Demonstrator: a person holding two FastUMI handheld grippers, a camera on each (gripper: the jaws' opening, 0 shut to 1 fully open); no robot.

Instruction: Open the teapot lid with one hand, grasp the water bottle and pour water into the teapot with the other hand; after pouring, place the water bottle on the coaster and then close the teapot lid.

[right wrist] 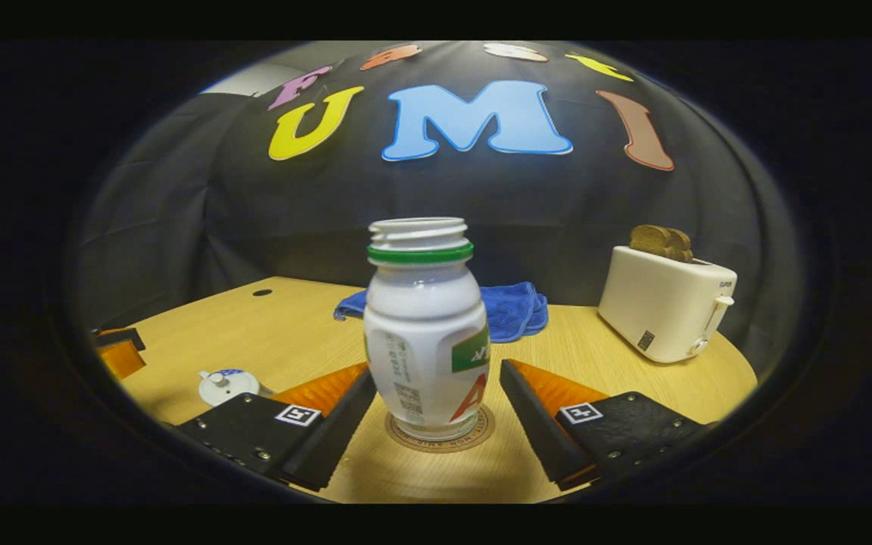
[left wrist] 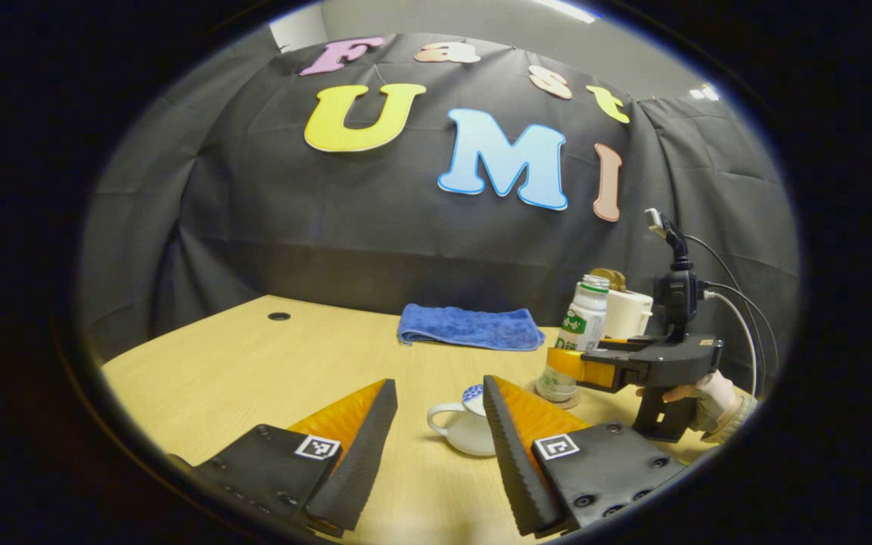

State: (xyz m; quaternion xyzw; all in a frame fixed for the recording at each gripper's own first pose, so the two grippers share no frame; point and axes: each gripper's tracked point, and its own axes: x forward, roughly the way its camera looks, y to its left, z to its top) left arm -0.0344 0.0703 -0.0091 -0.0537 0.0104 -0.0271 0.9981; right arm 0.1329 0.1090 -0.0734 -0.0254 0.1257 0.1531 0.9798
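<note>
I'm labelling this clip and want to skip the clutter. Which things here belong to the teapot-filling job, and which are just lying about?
Belong to the job:
- teapot, lid on
- water bottle, uncapped, upright
- coaster under the bottle
- left gripper, open near the teapot
- right gripper, open around the bottle

Just lying about:
- blue towel
- toaster with bread in it

This is a recording booth dressed as a kitchen corner: black cloth [right wrist: 179,212] hangs as a backdrop across the upper frame, and a pale wooden tabletop [right wrist: 284,333] carries a white toaster [right wrist: 663,303] with bread at right and a folded blue towel [right wrist: 512,310] at centre.
</note>
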